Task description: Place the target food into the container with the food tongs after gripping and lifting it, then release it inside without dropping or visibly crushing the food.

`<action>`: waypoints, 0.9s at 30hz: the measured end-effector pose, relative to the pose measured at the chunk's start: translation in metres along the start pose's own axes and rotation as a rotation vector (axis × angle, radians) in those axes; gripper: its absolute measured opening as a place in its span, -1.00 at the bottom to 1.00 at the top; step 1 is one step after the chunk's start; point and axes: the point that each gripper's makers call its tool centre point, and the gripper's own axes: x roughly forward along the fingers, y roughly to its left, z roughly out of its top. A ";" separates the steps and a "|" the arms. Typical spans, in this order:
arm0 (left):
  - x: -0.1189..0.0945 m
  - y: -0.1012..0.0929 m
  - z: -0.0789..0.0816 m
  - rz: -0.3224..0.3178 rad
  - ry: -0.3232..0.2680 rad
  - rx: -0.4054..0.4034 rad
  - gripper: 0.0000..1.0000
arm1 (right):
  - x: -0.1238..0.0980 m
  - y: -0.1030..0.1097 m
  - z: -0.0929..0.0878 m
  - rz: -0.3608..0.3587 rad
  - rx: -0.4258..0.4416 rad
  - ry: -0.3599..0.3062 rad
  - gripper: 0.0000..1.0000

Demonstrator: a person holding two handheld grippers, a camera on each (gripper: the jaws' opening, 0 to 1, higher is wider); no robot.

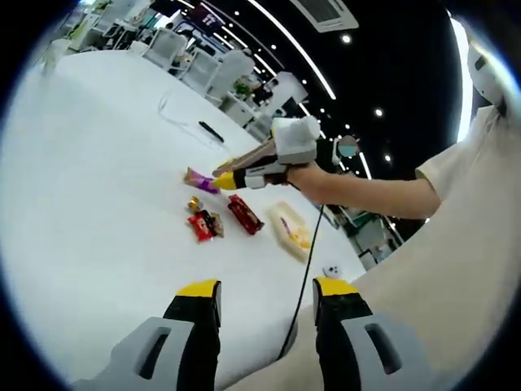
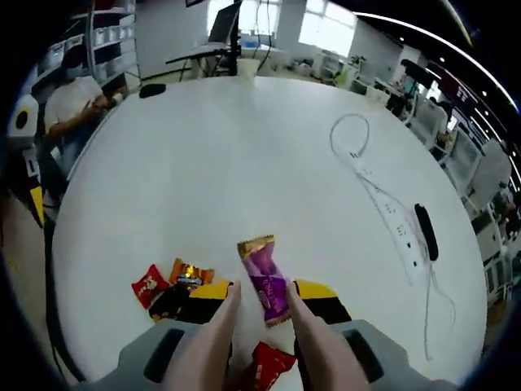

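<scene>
My left tool (image 1: 267, 295) is held above the white surface (image 1: 98, 212), jaws apart with nothing between them. Ahead, my hand (image 1: 313, 181) holds the right tool (image 1: 236, 175), its tip at the purple wrapped candy (image 1: 199, 181). Nearby lie a gold candy (image 1: 194, 203), red packets (image 1: 244, 213) and a pale yellow packet (image 1: 293, 231). A clear container (image 1: 191, 118) sits farther off.

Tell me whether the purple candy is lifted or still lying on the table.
Still lying flat on the white table: the purple candy rests between the open tongs, not visibly pinched.
</scene>
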 end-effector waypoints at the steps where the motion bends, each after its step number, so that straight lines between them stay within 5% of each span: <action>1: 0.000 0.001 0.000 0.001 0.002 -0.001 -0.11 | 0.001 -0.001 0.000 0.000 0.002 -0.002 -0.44; 27: -0.002 0.007 -0.001 0.017 -0.017 -0.035 -0.11 | 0.015 -0.002 -0.007 0.024 -0.003 0.030 -0.42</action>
